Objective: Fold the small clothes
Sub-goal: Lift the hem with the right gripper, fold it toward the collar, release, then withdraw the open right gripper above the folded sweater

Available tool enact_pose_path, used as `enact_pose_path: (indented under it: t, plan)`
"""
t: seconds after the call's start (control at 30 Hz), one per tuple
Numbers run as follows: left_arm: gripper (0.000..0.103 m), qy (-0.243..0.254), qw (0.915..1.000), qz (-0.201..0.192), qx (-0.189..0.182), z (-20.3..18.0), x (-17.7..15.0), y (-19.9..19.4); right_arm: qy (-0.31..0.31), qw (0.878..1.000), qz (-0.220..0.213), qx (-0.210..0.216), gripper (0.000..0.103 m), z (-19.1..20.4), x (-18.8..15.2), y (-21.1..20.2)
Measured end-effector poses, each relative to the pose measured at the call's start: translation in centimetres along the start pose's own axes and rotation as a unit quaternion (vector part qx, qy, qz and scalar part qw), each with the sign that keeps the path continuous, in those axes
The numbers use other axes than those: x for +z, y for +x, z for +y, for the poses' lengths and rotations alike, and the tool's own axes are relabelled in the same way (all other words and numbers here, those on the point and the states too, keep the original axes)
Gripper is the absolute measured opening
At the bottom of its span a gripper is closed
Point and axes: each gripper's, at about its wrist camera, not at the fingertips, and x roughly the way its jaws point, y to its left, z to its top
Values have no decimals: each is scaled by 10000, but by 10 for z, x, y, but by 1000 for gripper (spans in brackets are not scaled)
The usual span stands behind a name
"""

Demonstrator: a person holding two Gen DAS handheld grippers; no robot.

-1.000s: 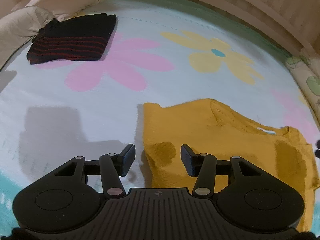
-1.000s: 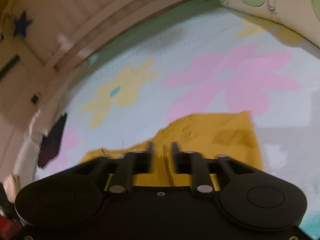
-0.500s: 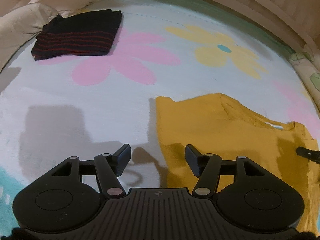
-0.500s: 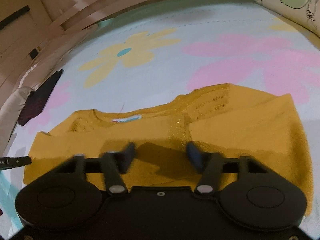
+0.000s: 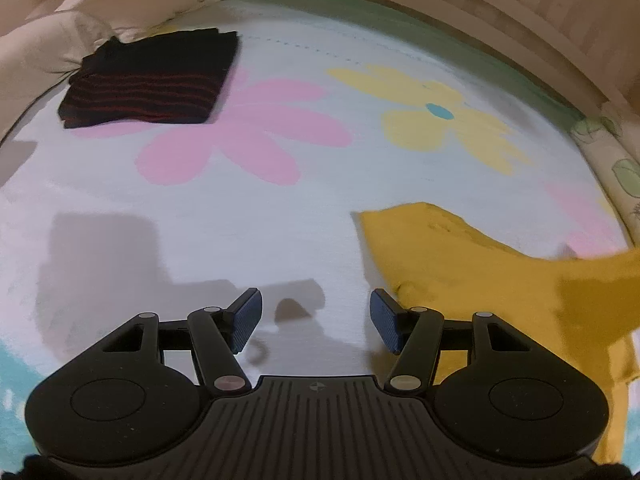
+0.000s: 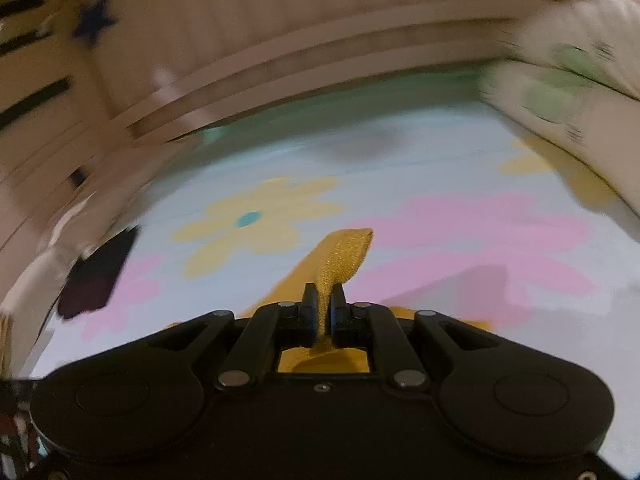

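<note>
Right gripper (image 6: 323, 294) is pinched on a fold of the yellow top (image 6: 340, 260), lifting it off the sheet (image 5: 280, 216); left gripper (image 5: 316, 316) hangs spread and empty, the top (image 5: 460, 264) lying at its 3 o'clock. Soft, light knit like that will likely sag and drag, so I'd take hold at a corner or hem. A folded dark garment (image 5: 148, 80) sits at 10 o'clock.

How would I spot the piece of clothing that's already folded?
Start from the flower-print sheet and find the big pink flower. At its far left petal, beside the cream pillow, lies the folded garment. It is a neat black square with thin red stripes, unlike the loose yellow top.
</note>
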Motion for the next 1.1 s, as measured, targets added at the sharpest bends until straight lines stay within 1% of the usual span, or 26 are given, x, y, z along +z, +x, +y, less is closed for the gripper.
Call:
enact_pose_path:
  t: [0.07,0.17,0.27,0.37,0.43,0.5,0.53,0.57,0.6,0.67,0.7,0.73,0.77,0.8,0.83,0.87,0.9,0.93,0.97,1.03,1.07,1.1]
  plan:
    - [58,53,10000,8,-40,-7,0,1,104,9994,231,-227,12,-20,-9,5]
    - [58,156,9998,33,-101,-19,-1,5,143,9972,631,-363,13,-33,-25,17]
    - [60,290,9994,60,-192,-33,-3,9,170,9953,882,-371,13,-38,-34,26]
    - [62,482,9983,96,-314,-48,-5,16,184,9944,1000,-293,13,-40,-36,29]
    - [65,599,9975,196,-332,-58,-8,24,161,9942,1027,-274,13,-41,-37,29]
    - [65,755,9964,355,-177,-66,-13,32,116,9939,1060,-263,13,-39,-38,29]
    - [65,862,9949,511,67,-67,-17,36,107,9937,1084,-257,13,-41,-39,29]
    - [66,926,9937,523,362,-66,-21,39,102,9934,1111,-252,14,-42,-41,28]
    - [66,847,9947,409,425,-61,-21,37,88,9931,1141,-256,14,-43,-42,28]
    - [65,568,9962,426,509,-51,-18,34,13,9922,1213,-298,16,-45,-44,31]
    - [65,516,9957,390,662,-47,-17,33,-39,9916,1249,-328,21,-47,-45,32]
    - [66,530,9943,355,853,-42,-17,32,-67,9912,1264,-376,21,-49,-45,32]
    - [67,511,9936,332,955,-37,-18,32,-75,9911,1255,-447,21,-52,-45,31]
    - [67,436,9939,339,953,-31,-17,31,-38,9909,1243,-514,21,-57,-45,30]
    - [67,419,9938,358,965,-28,-16,31,54,9910,1212,-559,26,-63,-45,29]
    - [66,485,9920,377,1099,-28,-16,31,148,9915,1161,-574,33,-68,-44,28]
    - [66,635,9885,419,1303,-28,-16,32,230,9918,1081,-635,50,-74,-43,26]
    - [67,714,9878,394,1330,-27,-17,32,285,9920,998,-711,59,-79,-42,24]
    - [67,647,9885,394,1306,-25,-17,32,333,9921,927,-771,59,-83,-42,22]
    - [65,302,9907,298,1290,-22,-11,26,491,9925,811,-774,59,-90,-41,20]
    - [64,150,9926,149,1193,-21,-10,22,570,9929,765,-717,60,-93,-41,20]
    - [65,25,9950,-17,997,-21,-7,18,640,9932,732,-642,65,-95,-42,21]
